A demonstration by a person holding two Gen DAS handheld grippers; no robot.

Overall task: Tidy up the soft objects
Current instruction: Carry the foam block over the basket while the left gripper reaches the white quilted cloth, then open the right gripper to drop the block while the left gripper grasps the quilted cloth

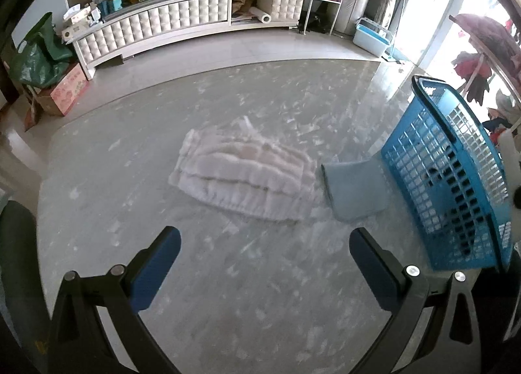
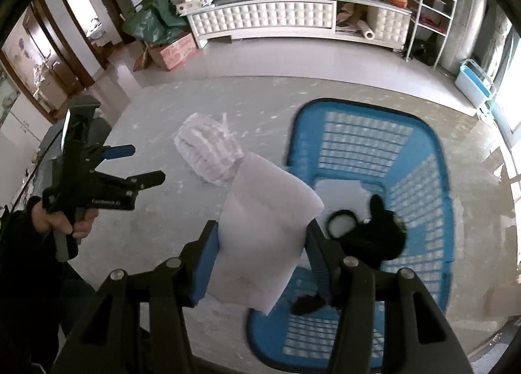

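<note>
My right gripper (image 2: 260,243) is shut on a white foam block (image 2: 260,230) and holds it above the table beside the left rim of the blue basket (image 2: 420,146). A black plush toy (image 2: 374,237) lies inside the basket. A white ruffled cloth bundle (image 2: 208,152) lies on the marble table, left of the basket. In the left wrist view my left gripper (image 1: 263,263) is open and empty, low over the table in front of the bundle (image 1: 241,175). The foam block (image 1: 355,188) and the basket (image 1: 456,178) show at its right. The left gripper (image 2: 143,165) also shows in the right wrist view.
The marble table (image 1: 228,292) has its far edge towards a tiled floor. A white cabinet (image 1: 182,22) with clutter stands at the back wall, with a green bag (image 1: 39,51) and a cardboard box at its left. A wire rack (image 2: 429,6) stands right.
</note>
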